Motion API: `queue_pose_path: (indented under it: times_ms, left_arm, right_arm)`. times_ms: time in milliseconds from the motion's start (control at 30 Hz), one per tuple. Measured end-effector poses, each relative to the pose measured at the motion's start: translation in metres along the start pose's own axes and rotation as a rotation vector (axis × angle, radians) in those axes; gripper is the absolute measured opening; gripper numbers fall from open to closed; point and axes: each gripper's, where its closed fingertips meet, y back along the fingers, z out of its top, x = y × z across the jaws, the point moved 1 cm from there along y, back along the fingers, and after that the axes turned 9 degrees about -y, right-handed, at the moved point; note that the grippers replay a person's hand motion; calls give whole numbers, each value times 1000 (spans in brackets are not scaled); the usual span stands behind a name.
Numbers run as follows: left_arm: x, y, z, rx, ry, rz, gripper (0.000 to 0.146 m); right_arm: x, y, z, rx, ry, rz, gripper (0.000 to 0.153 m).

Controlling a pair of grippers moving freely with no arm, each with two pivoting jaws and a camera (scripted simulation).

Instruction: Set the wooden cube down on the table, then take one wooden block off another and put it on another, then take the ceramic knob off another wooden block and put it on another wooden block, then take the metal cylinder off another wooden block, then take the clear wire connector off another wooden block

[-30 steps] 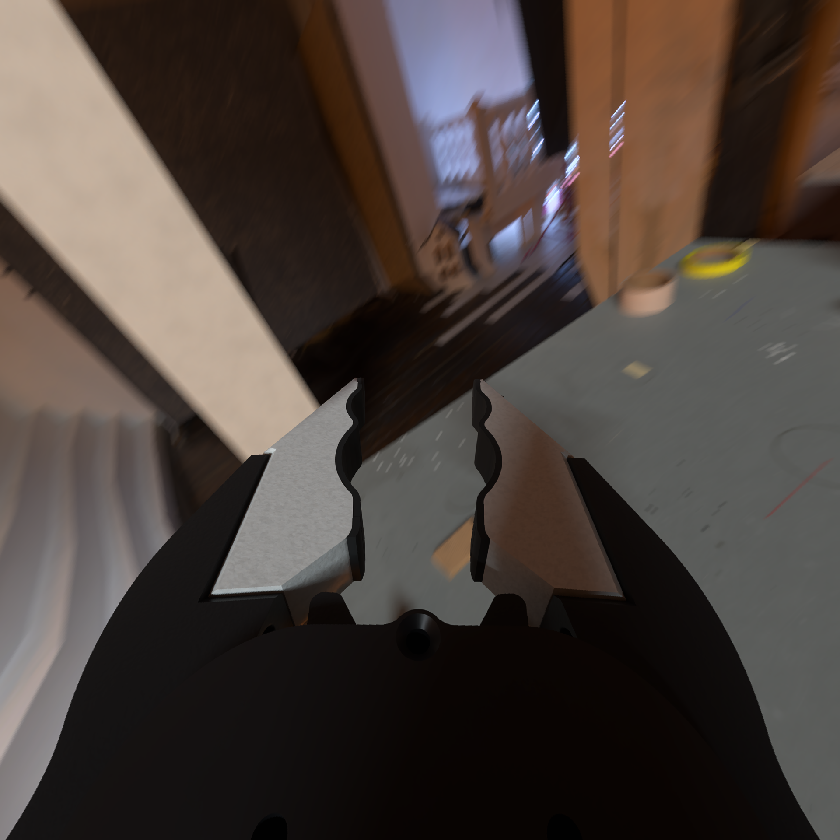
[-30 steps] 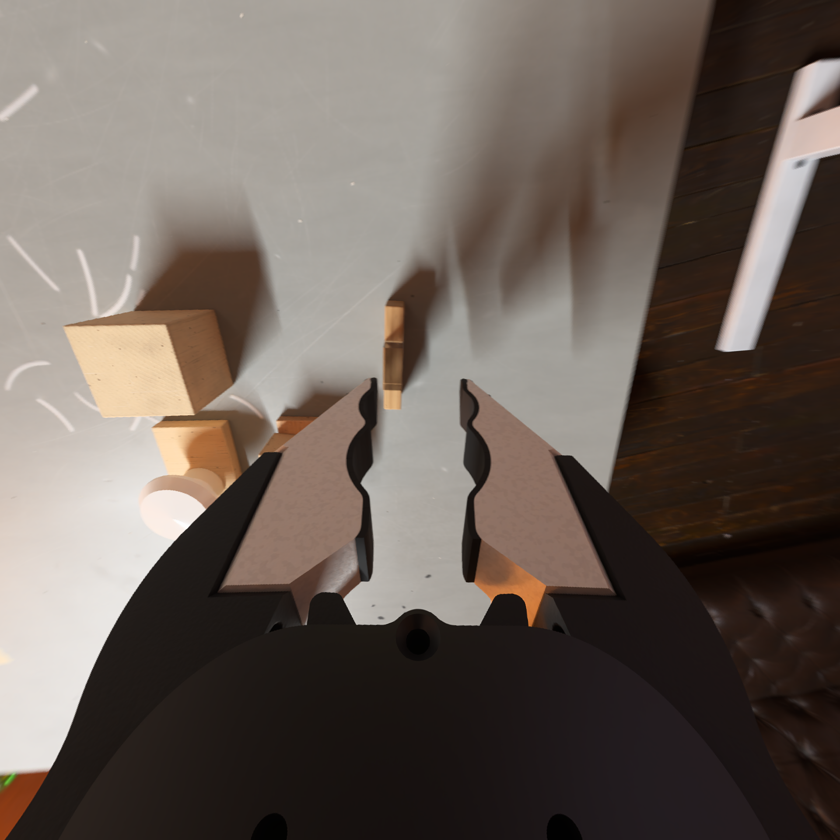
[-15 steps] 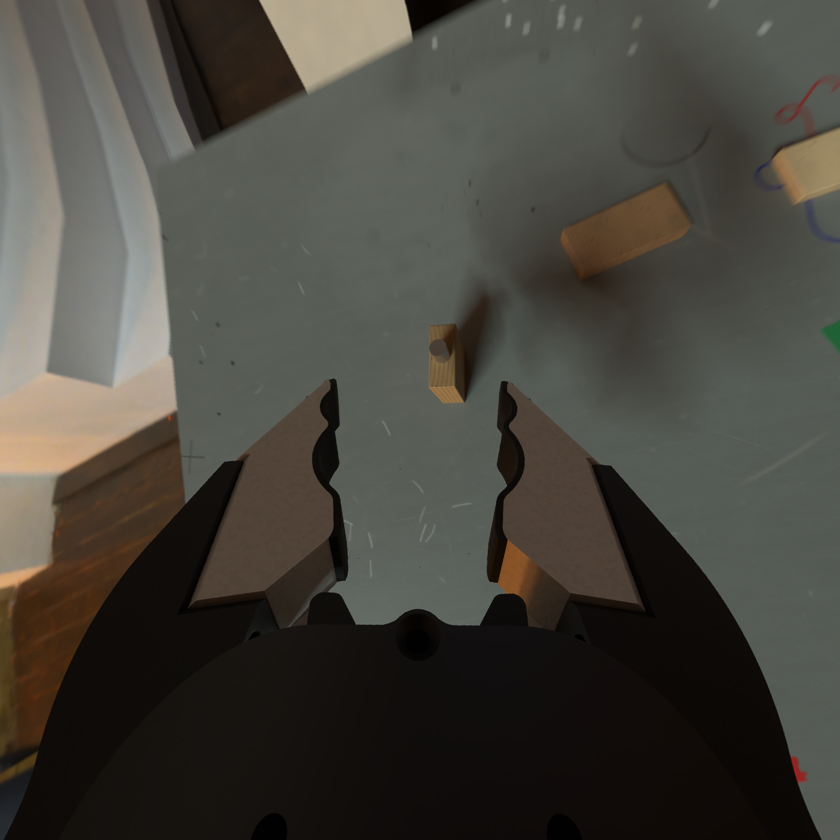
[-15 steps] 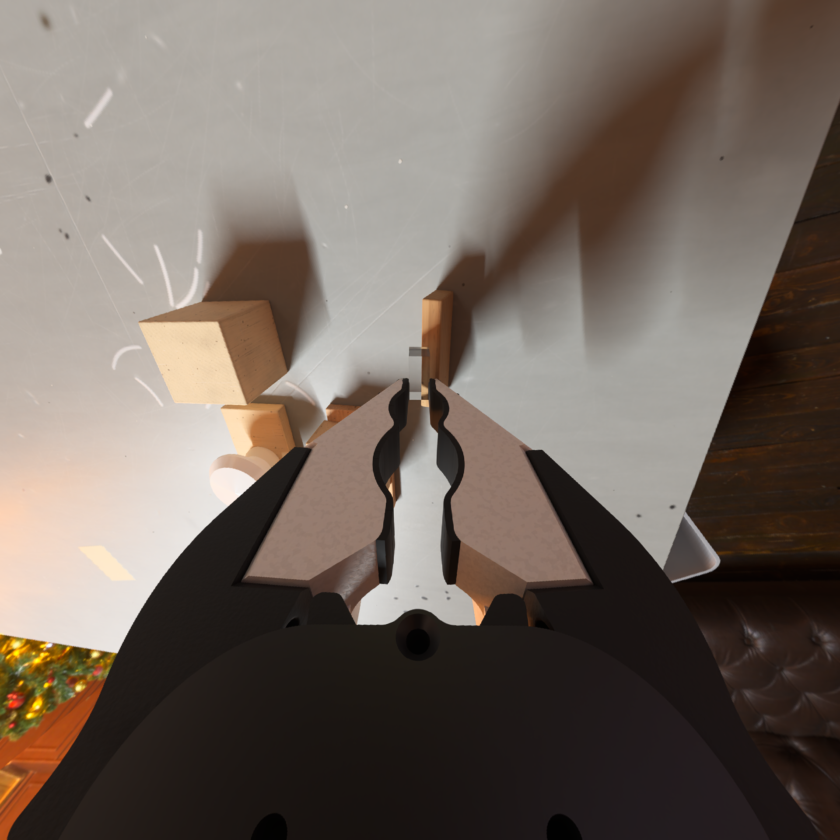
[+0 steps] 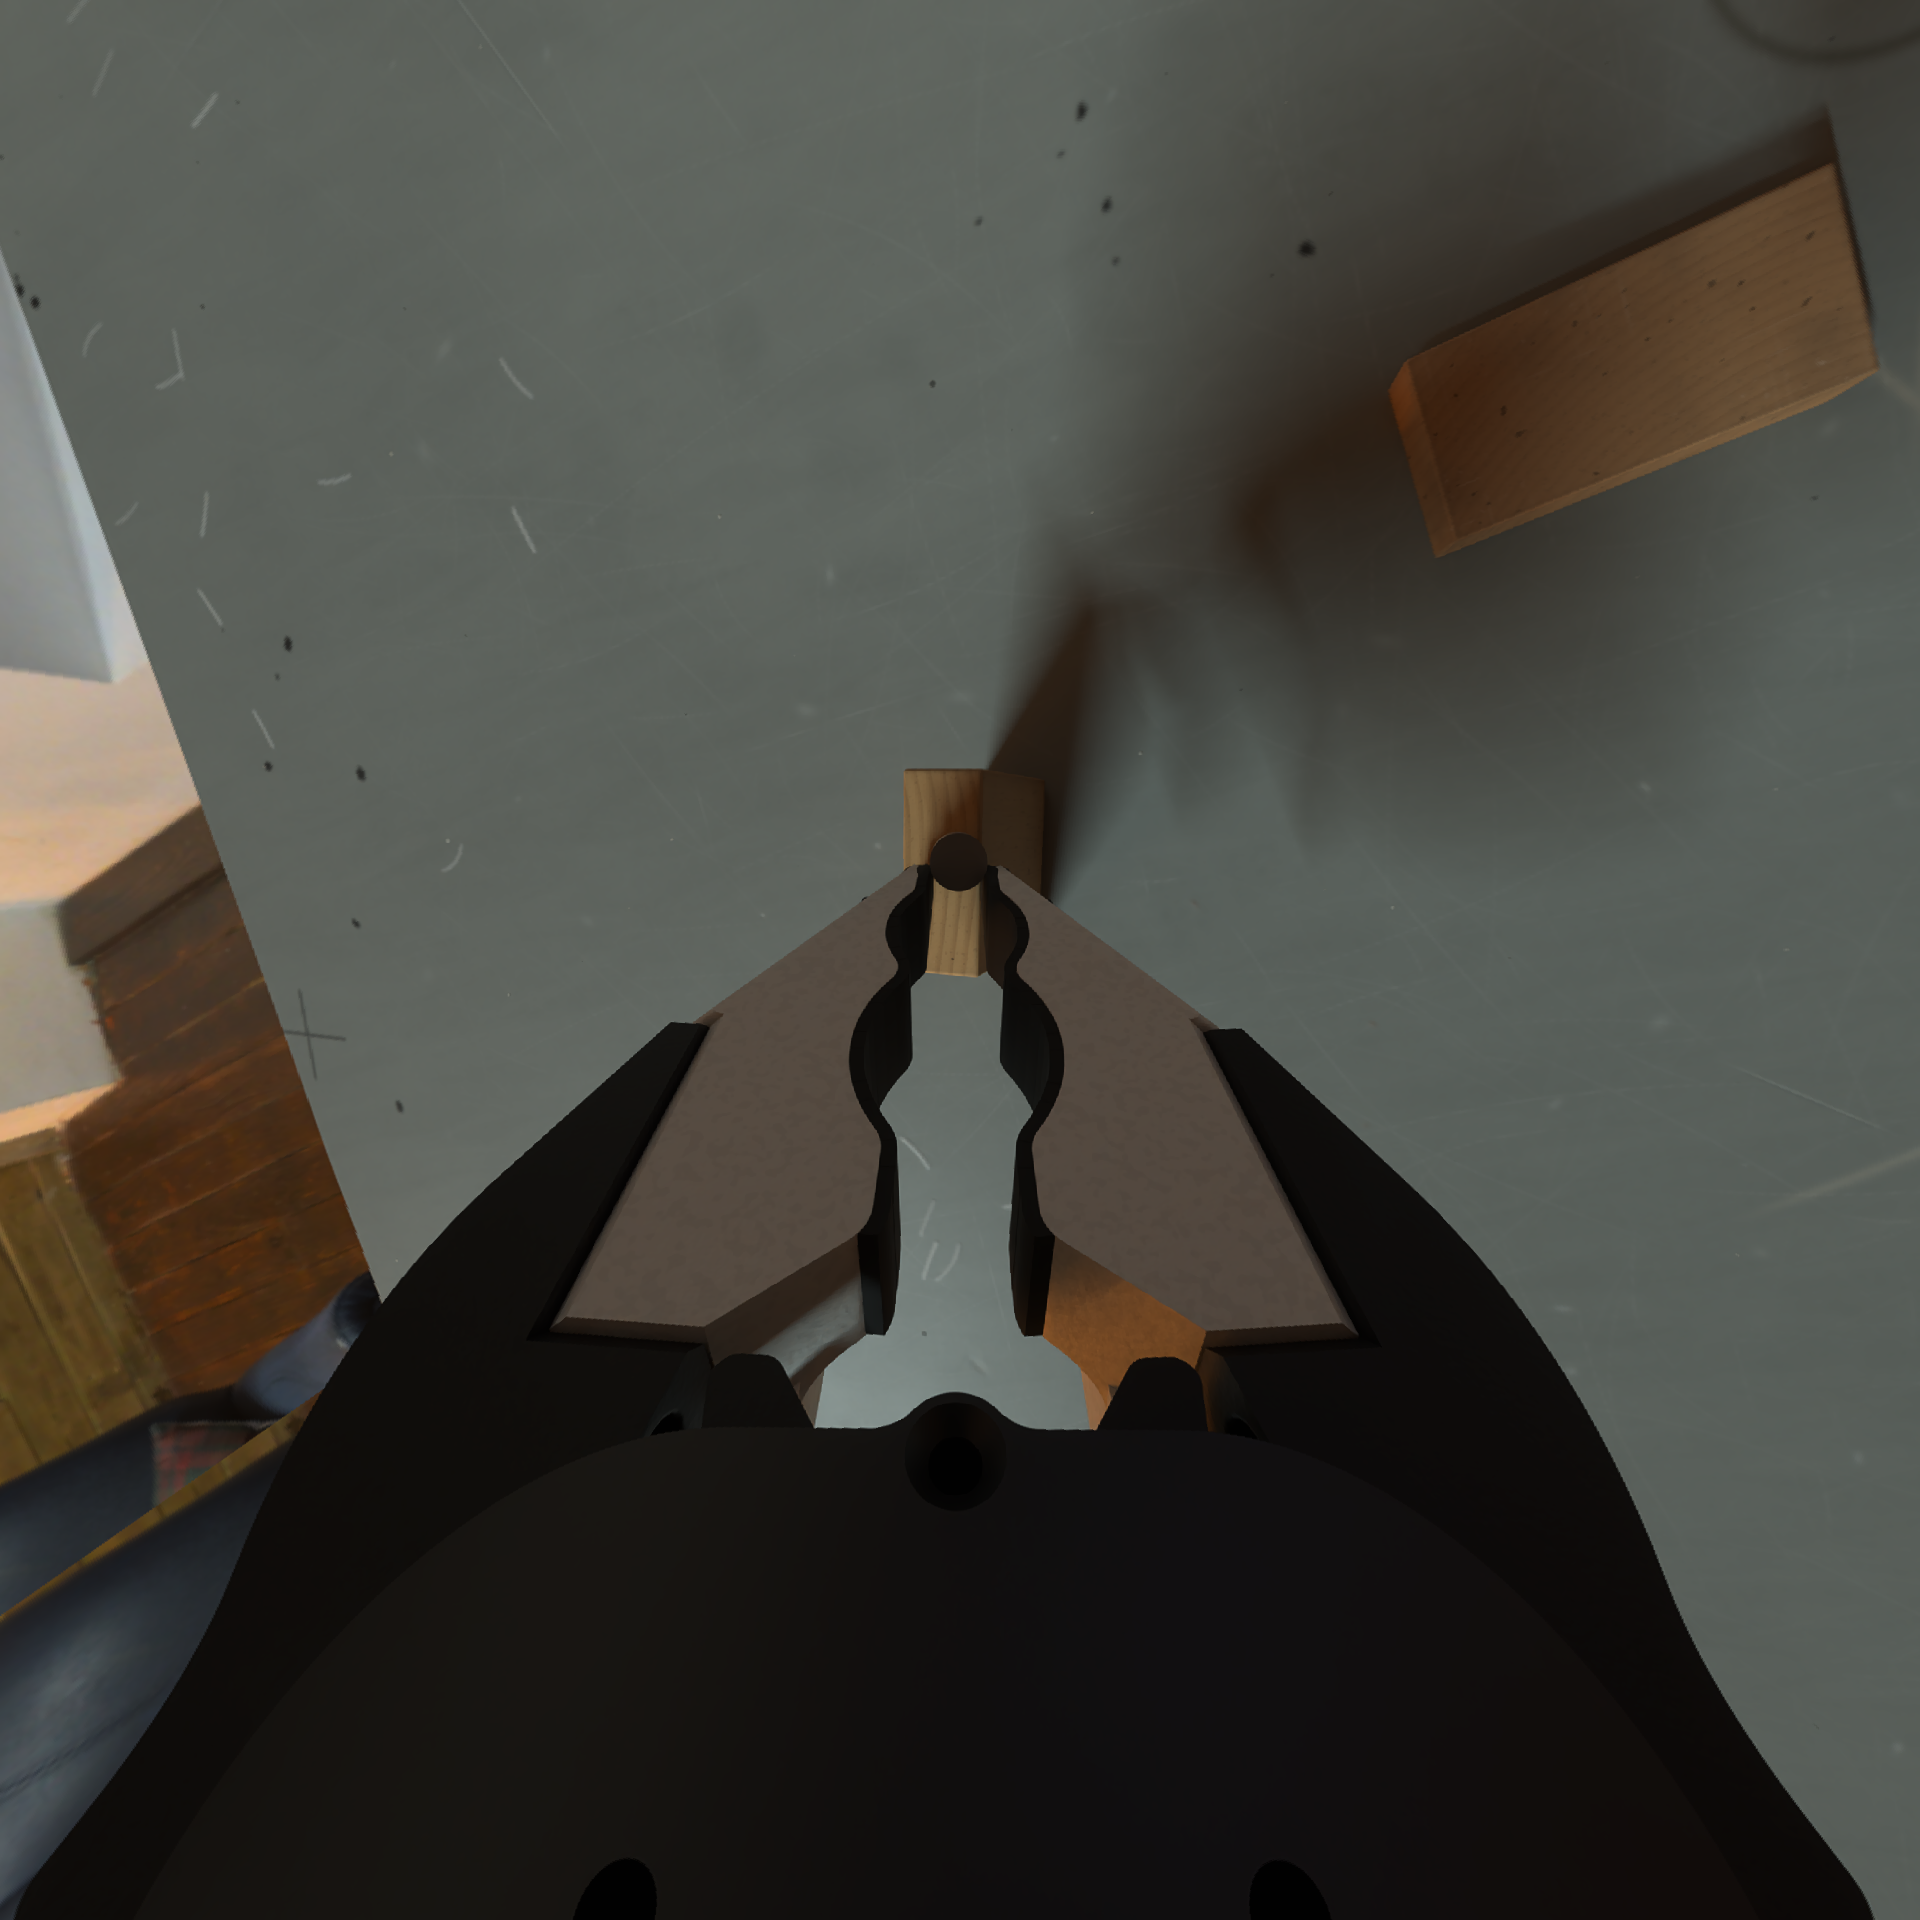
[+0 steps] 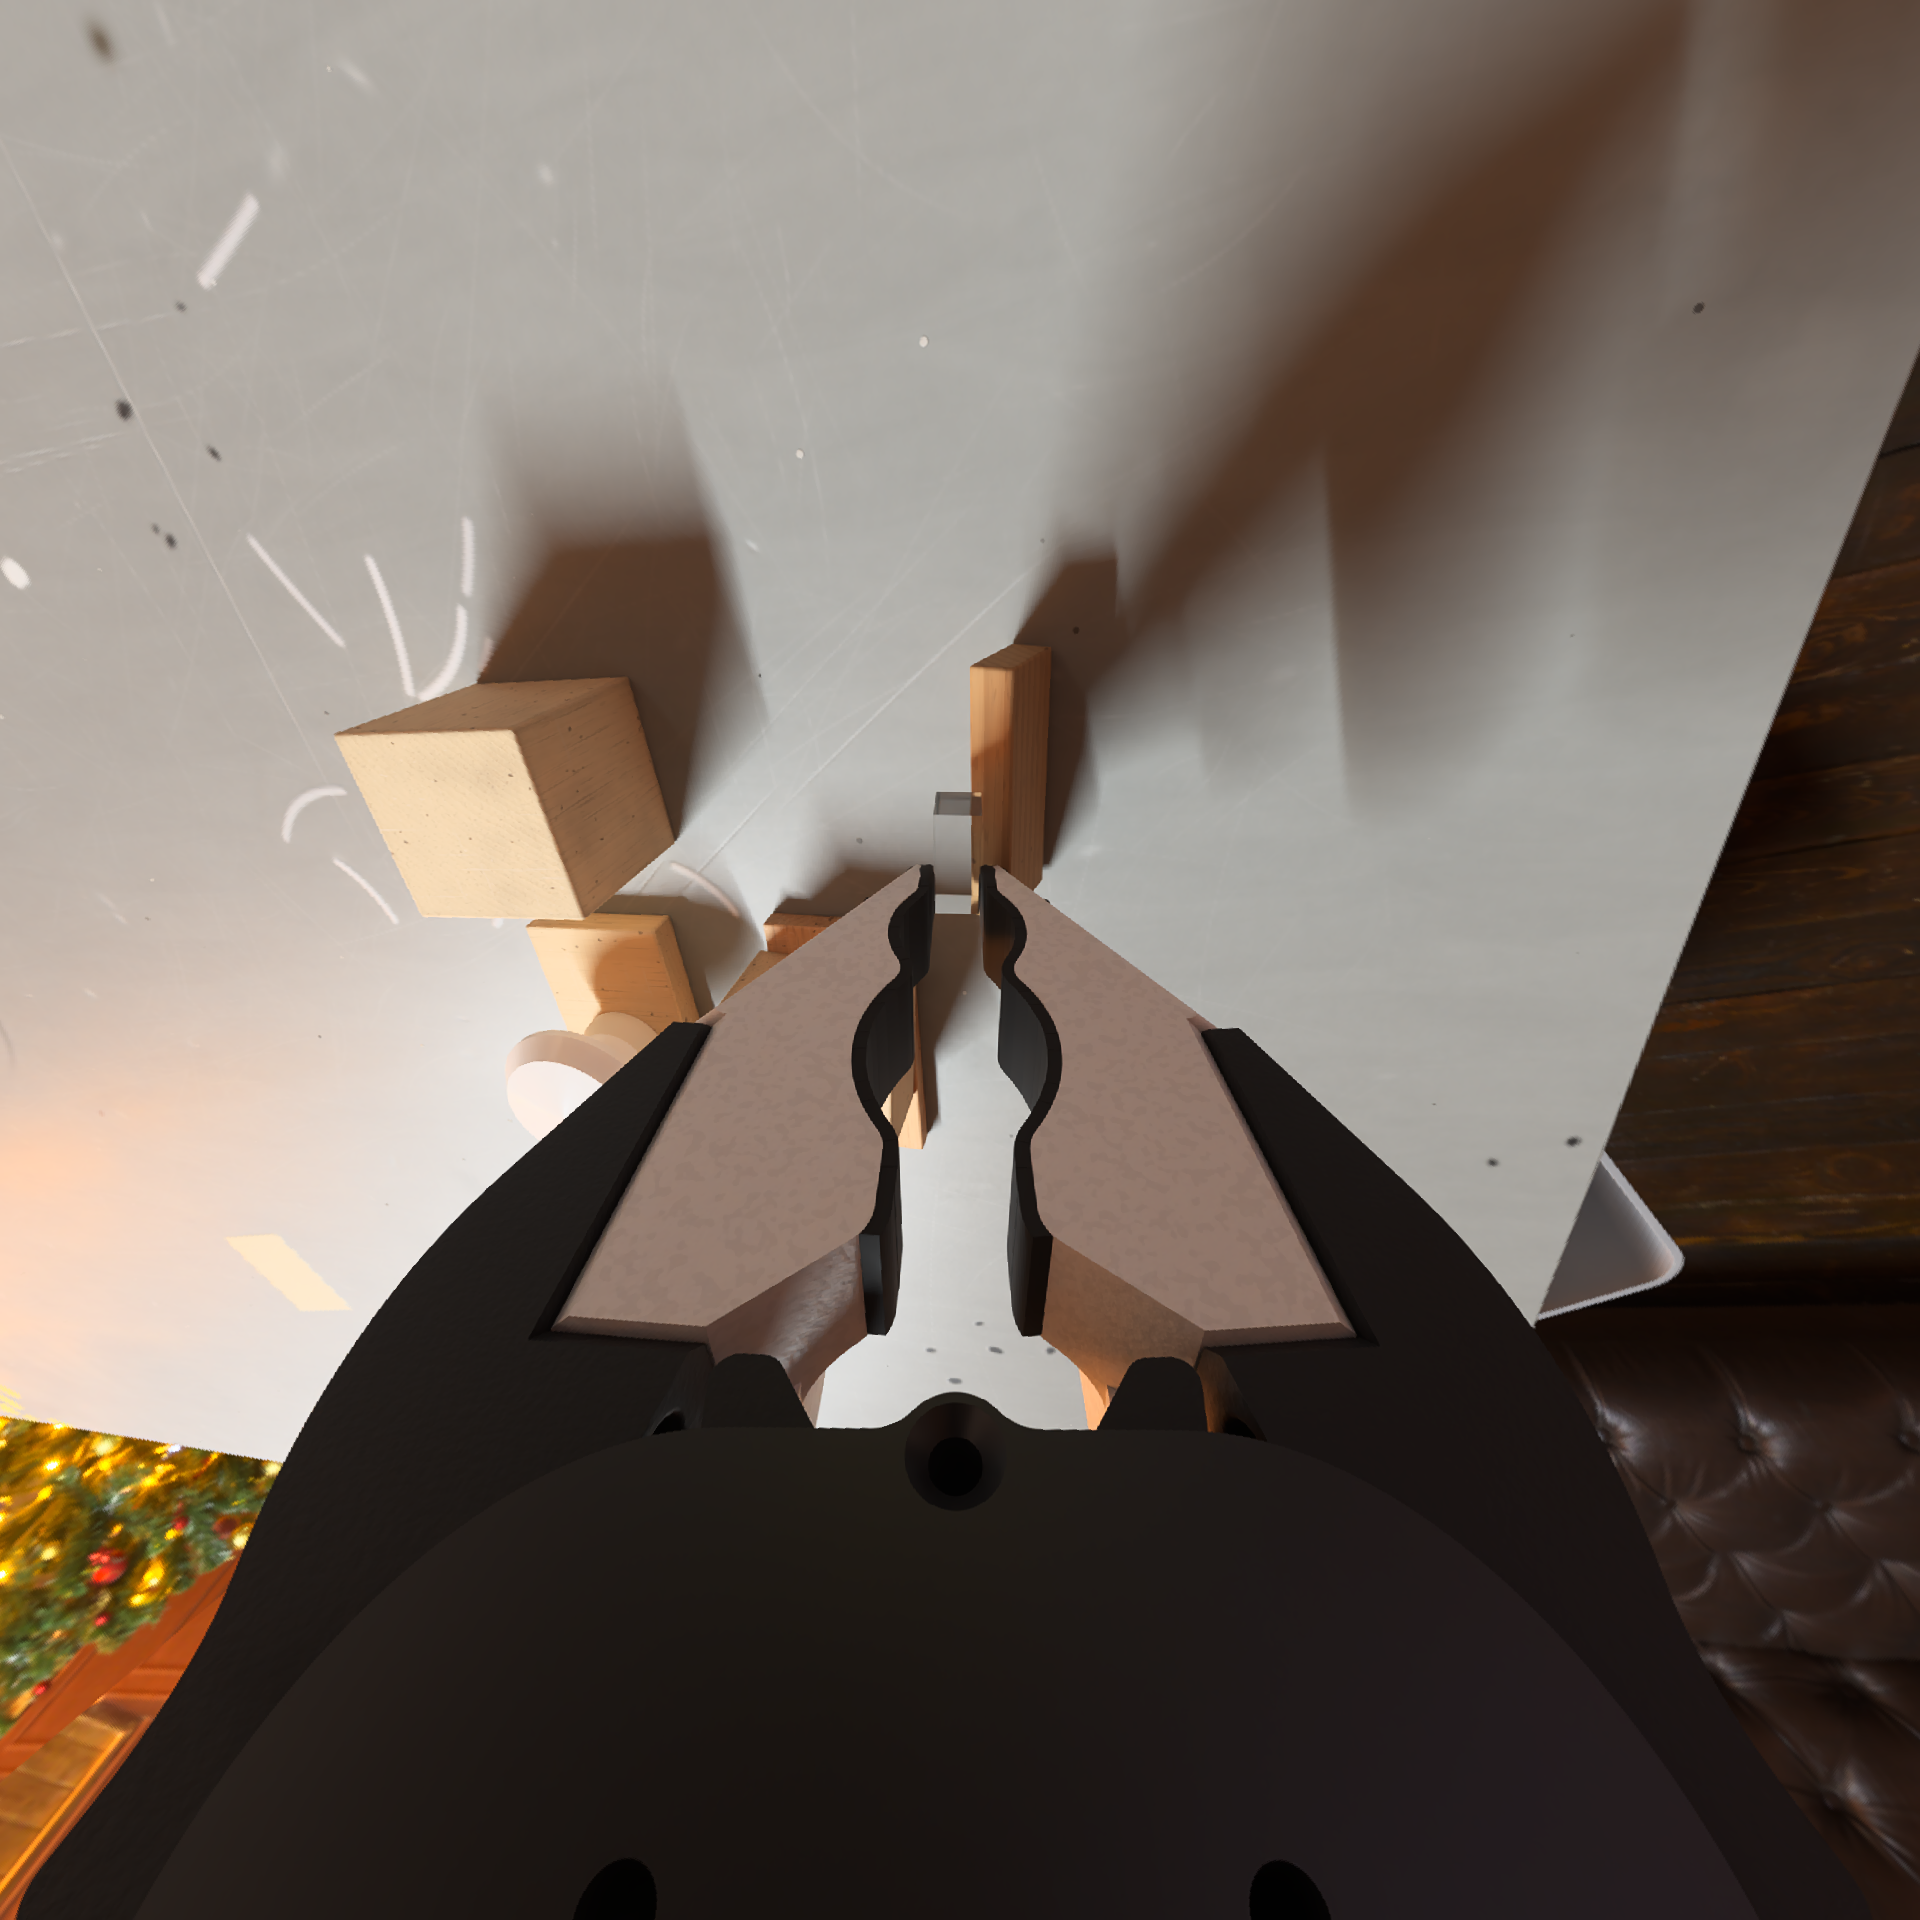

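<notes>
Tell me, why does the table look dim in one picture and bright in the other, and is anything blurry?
Left wrist view: the table is dim grey-green, and a soft-edged shadow trails off the small wooden block. Right wrist view: the table is bright, streaked with long brown shadows, with a warm orange glow at lower left. Both views are sharp.

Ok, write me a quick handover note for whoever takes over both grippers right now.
Left gripper: closed on the dark metal cylinder, which seems not yet lifted off its small upright wooden block.
Right gripper: closed on the clear wire connector, beside a narrow wooden block; lift not confirmed.
Done, by the look of it: the large wooden cube sits on the grey table; the white ceramic knob rests against a wooden block.
A long flat wooden block lies apart.
Left: lift both pieces clear.
</notes>
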Motion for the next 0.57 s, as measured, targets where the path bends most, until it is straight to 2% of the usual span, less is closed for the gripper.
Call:
queue_pose_path:
  times_ms: [267, 567]
  left_arm:
    - [-28, 24, 38, -84, 41, -138, 9]
    - [-123, 45, 95, -112, -30, -262, 9]
  right_arm:
    - [10, 1, -5, -2, -5, 28, 8]
    - [41, 20, -9, 2, 29, 75, 8]
